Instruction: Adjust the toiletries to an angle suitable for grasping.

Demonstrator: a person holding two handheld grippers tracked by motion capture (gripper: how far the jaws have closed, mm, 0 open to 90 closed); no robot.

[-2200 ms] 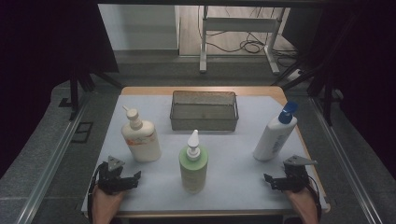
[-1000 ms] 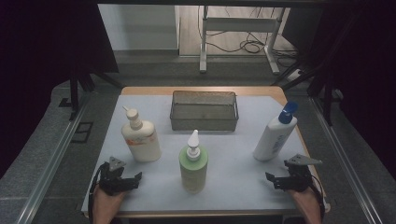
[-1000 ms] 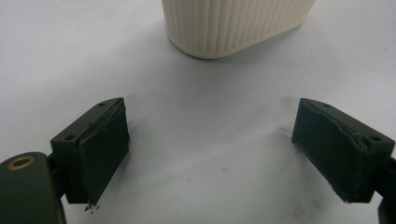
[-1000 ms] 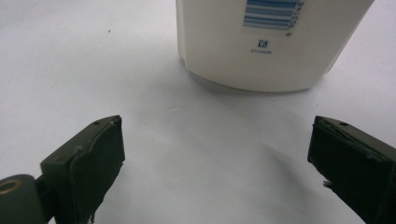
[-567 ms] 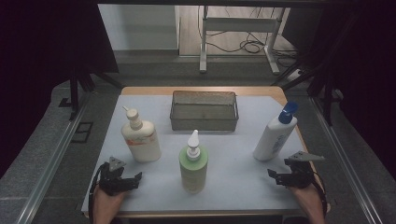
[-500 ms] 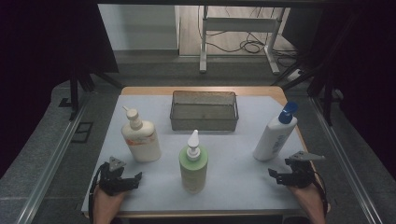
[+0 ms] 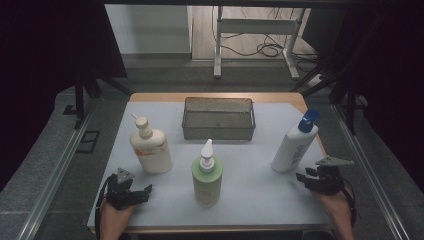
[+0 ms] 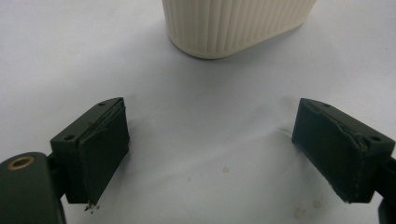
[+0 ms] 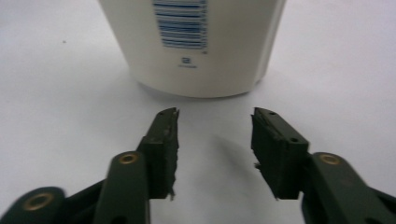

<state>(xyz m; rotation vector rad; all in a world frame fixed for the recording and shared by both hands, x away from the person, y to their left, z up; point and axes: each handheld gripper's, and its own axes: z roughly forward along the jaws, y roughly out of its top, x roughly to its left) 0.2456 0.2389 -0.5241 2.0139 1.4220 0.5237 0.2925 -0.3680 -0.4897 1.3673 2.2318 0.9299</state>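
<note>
Though parted partway, grips nothing with the right gripper (image 7: 303, 174): jaws apart, with bare mat (image 7: 250, 200) between them. Sits low at the near right of the mat, in a hand (image 7: 334, 206) coming in from the bottom edge. Points up and left in the high view, toward the foot of the blue-cap bottle (image 7: 292, 150). Seen along the right gripper (image 9: 215, 114) from its own view: both black jaws just above the mat, tips near the blue-cap bottle (image 9: 201, 46) but not touching it, a strip of mat between. Faces the barcode side of that bottle. Stands upright, white body, blue flip cap, on the right side of the mat, tilted cap toward the far right corner.

Across the mat, at the near left, holds the left gripper (image 7: 146, 193) in the other hand (image 7: 114, 216), likewise empty. Spreads those jaws wider, as shown in the left gripper view (image 8: 212, 112): pads well apart, mat between, nothing in them. Aims toward the ribbed base of the cream bottle (image 8: 233, 23), which is near but clear of both jaws. Stands upright on the left of the mat, that cream bottle (image 7: 151, 150), with a white pump on top and an orange-marked label.

Between the two, nearer the front edge: a green bottle (image 7: 207, 177) with a white pump, upright, apart from both grippers. Behind it, at the far middle of the mat, a wire basket (image 7: 218, 131), nothing seen inside. Under the mat, a wooden table (image 7: 160, 97), its edge visible along the far side.
</note>
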